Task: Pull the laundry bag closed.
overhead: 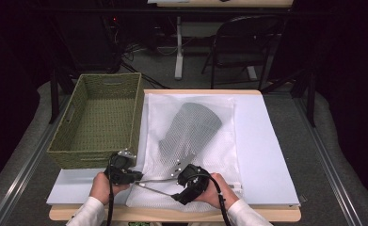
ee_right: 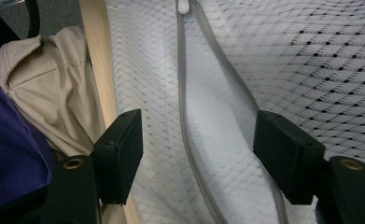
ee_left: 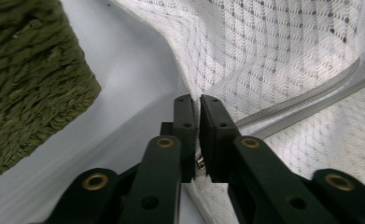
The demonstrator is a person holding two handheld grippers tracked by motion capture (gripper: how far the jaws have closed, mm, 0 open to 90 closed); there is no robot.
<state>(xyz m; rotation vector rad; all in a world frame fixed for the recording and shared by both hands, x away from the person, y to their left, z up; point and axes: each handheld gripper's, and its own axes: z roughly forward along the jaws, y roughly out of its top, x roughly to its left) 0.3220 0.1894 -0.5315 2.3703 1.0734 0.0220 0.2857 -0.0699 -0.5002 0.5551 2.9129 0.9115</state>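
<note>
Mesh laundry bag [overhead: 191, 136], zip corner pinched by left gripper [ee_left: 195, 103]; right gripper [ee_right: 196, 140] spread wide, empty, astride zip [ee_right: 182, 93]; snagging risked if mesh is caught

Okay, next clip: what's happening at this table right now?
A person is working on a white mesh laundry bag lying flat on the table, with a dark garment inside it. The left gripper is shut on the bag's corner at the zipper's end. The right gripper is open, its jaws either side of the parted zipper, the white pull farther along. A green woven basket sits to the left.
</note>
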